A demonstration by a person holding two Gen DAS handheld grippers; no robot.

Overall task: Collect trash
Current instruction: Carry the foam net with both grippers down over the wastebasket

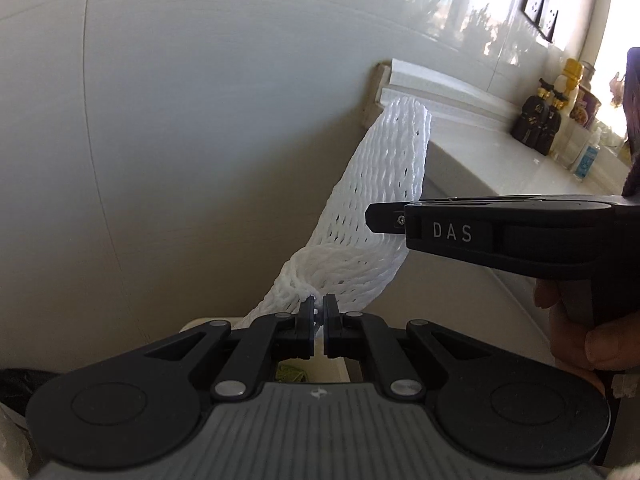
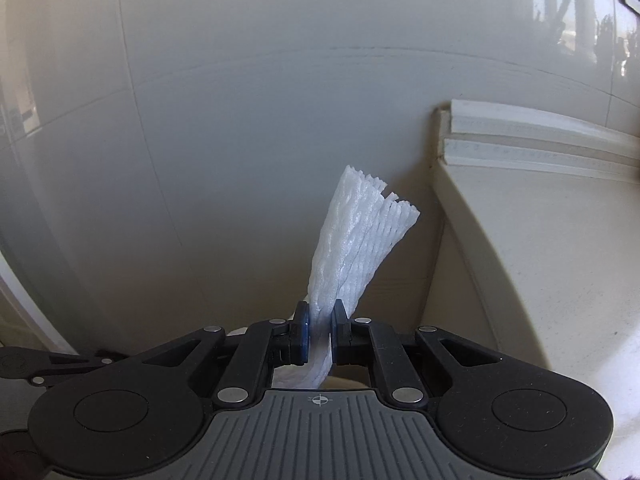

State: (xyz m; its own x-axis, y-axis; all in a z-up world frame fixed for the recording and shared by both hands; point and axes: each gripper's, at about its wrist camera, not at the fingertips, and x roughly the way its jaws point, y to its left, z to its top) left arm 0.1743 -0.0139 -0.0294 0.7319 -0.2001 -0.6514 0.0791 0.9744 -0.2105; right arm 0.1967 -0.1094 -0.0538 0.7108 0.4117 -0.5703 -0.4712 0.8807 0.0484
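Observation:
A white foam net sleeve hangs upright in front of the tiled wall. My left gripper is shut on its twisted lower end. The right gripper comes in from the right, held by a hand, with its tip against the net's right edge. In the right wrist view my right gripper is shut on a bunched strip of white foam net, whose frayed end sticks up past the pads. I cannot tell whether both grippers hold the same piece.
A white counter runs along the right with dark bottles, jars and a small sanitizer bottle. Below the left gripper show a cream rim, something green and black plastic. A tiled wall stands close ahead.

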